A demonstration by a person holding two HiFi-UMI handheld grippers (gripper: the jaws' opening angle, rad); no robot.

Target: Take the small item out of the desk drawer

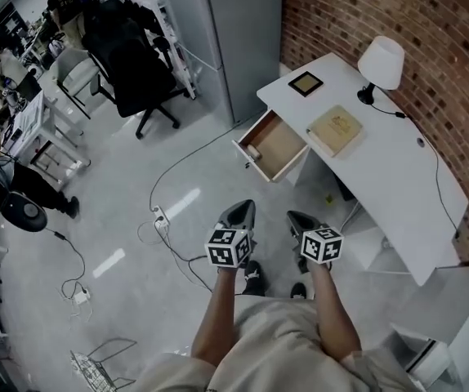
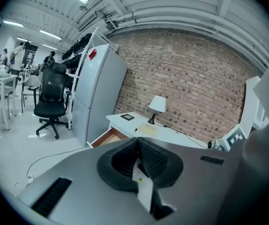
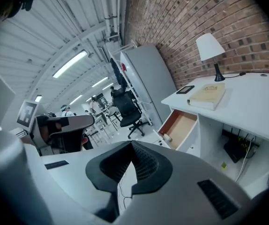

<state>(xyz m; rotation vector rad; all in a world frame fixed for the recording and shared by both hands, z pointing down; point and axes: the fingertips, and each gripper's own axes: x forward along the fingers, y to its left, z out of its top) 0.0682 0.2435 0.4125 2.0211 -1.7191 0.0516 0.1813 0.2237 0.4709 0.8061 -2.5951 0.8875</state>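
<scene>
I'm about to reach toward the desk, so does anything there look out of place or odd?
Only the desk drawer stands out: it is pulled well open, with a small whitish item in its front corner. A cable trails loose across the floor. Nothing looks spilled or damaged.

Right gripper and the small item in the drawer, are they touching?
Apart. Head view shows the right gripper over floor, short of the drawer holding the small item.

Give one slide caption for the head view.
Left tool and right tool, both shut, face the white desk; its open drawer holds a small item.
</scene>
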